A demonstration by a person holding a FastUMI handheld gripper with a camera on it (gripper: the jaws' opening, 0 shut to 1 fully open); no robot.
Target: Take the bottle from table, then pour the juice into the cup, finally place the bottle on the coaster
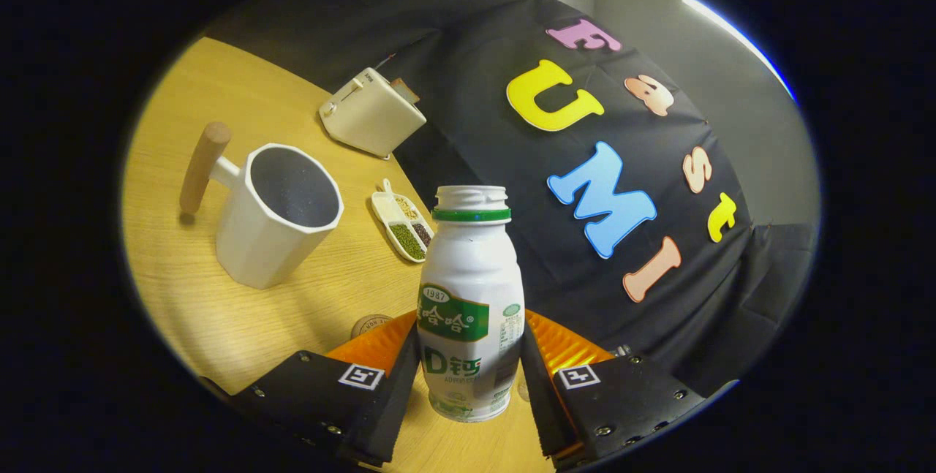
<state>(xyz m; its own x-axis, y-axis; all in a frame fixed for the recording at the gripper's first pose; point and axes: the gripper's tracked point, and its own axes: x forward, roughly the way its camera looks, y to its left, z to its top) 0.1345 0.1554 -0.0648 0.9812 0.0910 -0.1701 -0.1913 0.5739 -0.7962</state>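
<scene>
Clamping the uncapped bottle (pixel 472 297) at lower centre, the hand-held gripper (pixel 468 378) has both fingers pressed on its sides. Tilted already and open, it could spill juice short of the cup (pixel 281 213) at left. A wooden worktop (pixel 197 312) carries a toaster (pixel 371 113) and seed dish (pixel 401 227); black cloth hangs behind.

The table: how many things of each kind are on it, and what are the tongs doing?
Bottle, held between the fingers of the tongs: 1
Mug: 1
Toaster: 1
Dish of beans: 1
Coaster, partly hidden behind a finger: 1
Total: 5
</scene>
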